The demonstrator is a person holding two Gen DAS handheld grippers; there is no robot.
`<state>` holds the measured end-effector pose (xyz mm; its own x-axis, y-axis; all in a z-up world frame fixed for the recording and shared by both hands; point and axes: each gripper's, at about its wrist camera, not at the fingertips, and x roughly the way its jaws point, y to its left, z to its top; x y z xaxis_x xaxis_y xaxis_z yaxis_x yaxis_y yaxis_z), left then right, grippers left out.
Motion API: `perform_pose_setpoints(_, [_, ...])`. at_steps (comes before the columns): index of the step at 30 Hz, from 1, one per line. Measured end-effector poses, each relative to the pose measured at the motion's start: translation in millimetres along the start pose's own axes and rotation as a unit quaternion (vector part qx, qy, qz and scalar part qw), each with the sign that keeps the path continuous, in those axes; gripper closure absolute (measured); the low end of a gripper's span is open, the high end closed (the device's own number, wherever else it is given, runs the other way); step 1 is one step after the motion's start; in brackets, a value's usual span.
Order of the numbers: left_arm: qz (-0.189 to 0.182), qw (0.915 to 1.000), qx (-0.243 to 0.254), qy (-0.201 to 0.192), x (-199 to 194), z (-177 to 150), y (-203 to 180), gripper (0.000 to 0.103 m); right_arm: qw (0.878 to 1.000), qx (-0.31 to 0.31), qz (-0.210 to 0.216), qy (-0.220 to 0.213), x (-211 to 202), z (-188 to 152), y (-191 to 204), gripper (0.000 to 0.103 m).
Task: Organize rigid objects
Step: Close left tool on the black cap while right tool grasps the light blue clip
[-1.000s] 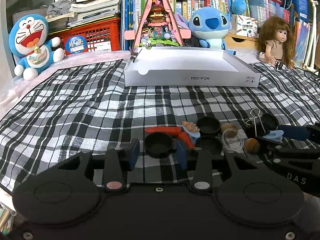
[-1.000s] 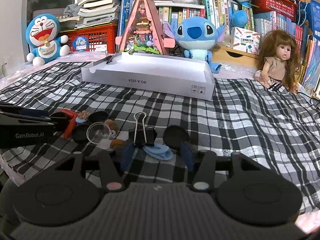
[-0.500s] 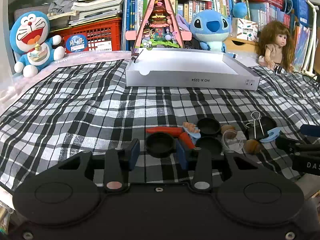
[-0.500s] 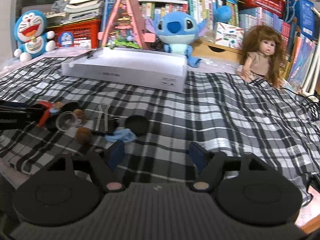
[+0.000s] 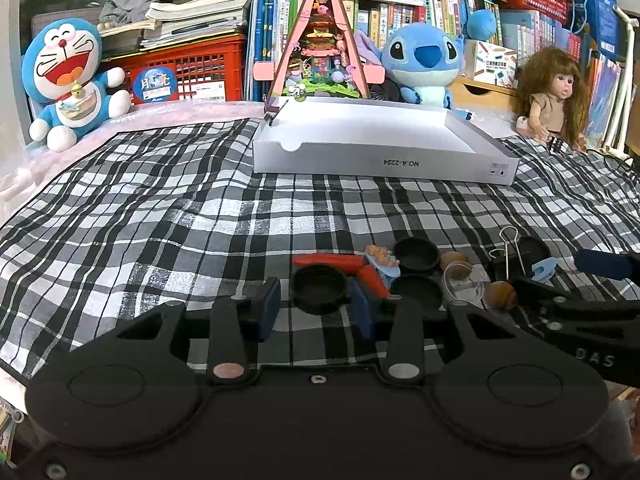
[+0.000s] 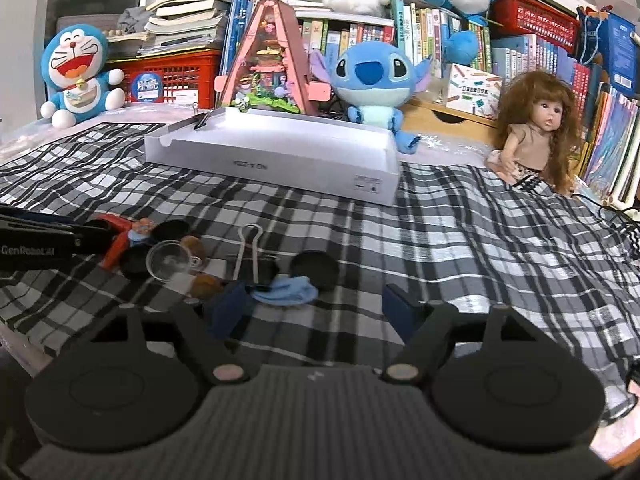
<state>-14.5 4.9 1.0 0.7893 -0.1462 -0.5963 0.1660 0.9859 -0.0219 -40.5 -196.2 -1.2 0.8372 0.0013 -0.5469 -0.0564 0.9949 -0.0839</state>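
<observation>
"NO.A-222A", upside down, on white box [image 5: 384, 162]; "DAS" on right gripper [image 5: 592, 276]; "GenRobot.AI" on left gripper [image 6: 48, 244]

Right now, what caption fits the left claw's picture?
Left claw open around a black cap, white box waiting behind.

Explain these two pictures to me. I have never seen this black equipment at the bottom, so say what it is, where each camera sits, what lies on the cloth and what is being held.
No robot here: a person holds a two-finger tool in each hand, and each carries a fisheye camera looking forward along its fingers. The black shapes at the bottom are the tools themselves. One picture is from the left tool, the other from the right tool.

On the checked cloth lie small items: black round lids such as this black lid, a binder clip, a clear cup, a light blue piece and a red piece. Behind them sits an open white box.

The left tool's fingers stand either side of the black lid without closing on it. The right tool is open and holds nothing.
</observation>
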Motion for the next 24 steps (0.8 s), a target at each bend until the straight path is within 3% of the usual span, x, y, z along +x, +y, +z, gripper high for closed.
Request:
perform_pose_setpoints(7, [0.003,1.0000,-0.005,-0.003,-1.4,0.2,0.8,0.066,1.000,0.009,-0.014,-0.006,0.8,-1.2,1.7,0.019])
perform_pose_setpoints(11, [0.006,1.0000,-0.008,-0.003,0.1,0.2,2.2,0.066,0.998,0.033,-0.045,-0.023,-5.4,-1.5,-10.5,0.017])
perform_pose_setpoints(14, [0.005,1.0000,-0.007,-0.003,0.0,0.3,2.6,0.066,0.997,0.034,-0.064,-0.013,1.1,0.1,-13.0,0.016])
perform_pose_setpoints(24, [0.008,1.0000,0.000,-0.004,1.6,-1.9,1.3,0.066,0.999,0.004,-0.046,-0.011,11.6,3.2,7.1,0.016])
